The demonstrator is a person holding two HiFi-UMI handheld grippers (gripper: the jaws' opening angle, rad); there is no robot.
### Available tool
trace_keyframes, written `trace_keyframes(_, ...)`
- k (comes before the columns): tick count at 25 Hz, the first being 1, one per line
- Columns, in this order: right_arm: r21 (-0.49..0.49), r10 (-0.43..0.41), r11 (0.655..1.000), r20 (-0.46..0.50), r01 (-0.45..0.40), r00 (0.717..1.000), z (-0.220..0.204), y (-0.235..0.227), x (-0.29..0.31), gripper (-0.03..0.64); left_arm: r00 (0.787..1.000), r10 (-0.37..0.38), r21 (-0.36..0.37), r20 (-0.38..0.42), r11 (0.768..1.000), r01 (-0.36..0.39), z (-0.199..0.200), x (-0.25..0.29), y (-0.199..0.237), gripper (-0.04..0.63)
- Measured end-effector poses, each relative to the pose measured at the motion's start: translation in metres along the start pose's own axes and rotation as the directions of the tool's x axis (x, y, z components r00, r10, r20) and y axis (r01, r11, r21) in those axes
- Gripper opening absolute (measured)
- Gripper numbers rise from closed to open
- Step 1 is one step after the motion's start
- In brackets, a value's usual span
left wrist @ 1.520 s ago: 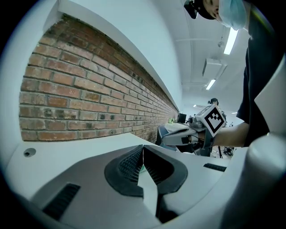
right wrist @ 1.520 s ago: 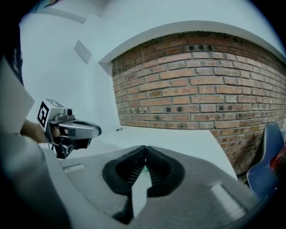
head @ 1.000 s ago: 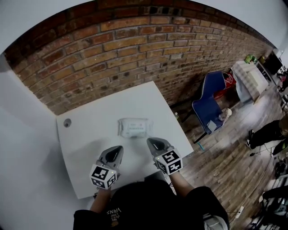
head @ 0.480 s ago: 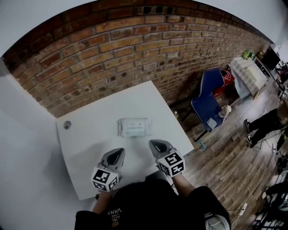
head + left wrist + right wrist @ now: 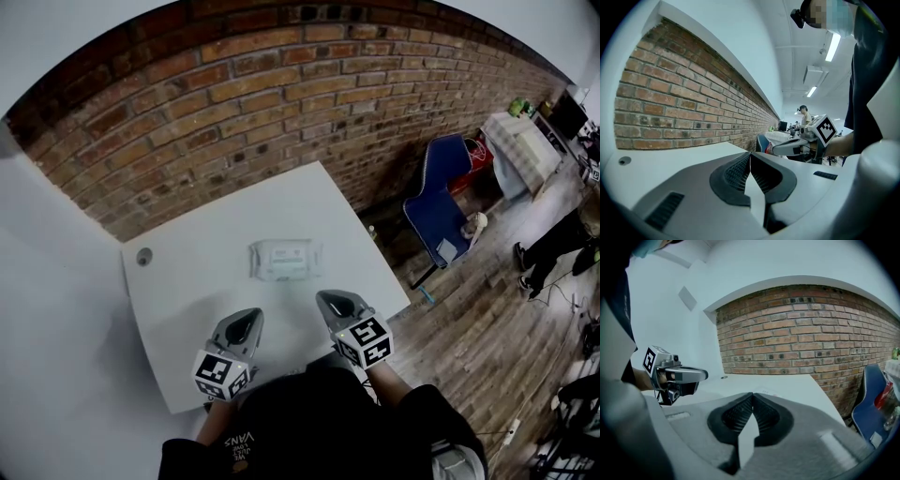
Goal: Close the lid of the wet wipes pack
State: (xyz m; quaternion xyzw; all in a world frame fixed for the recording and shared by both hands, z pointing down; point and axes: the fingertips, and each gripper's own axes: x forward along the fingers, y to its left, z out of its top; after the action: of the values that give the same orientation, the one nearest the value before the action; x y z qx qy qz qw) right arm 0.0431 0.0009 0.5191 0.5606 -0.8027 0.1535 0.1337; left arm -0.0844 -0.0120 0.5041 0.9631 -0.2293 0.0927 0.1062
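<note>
Left gripper and right gripper sit clenched, empty, near the table edge, wipes pack mid-table well ahead; best reach over and press its lid down squarely with closed tips.

head view overhead, gripper views apparently skimming table

A wet wipes pack lies flat on the white surface below a brick wall. The left hand-held gripper and right hand-held gripper hover side by side nearer the person, apart from the pack. A blue chair stands at the right.
</note>
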Motion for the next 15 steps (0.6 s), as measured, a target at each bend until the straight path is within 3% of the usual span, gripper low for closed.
trace_keyframes(15, -0.005, -0.003, 1.000, -0.015, 0.003, 1.000, -0.011, -0.003, 0.004, -0.003, 1.000, 0.021, -0.018, 0.005, 1.000, -0.020, -0.012, 0.001, -0.002, 0.000)
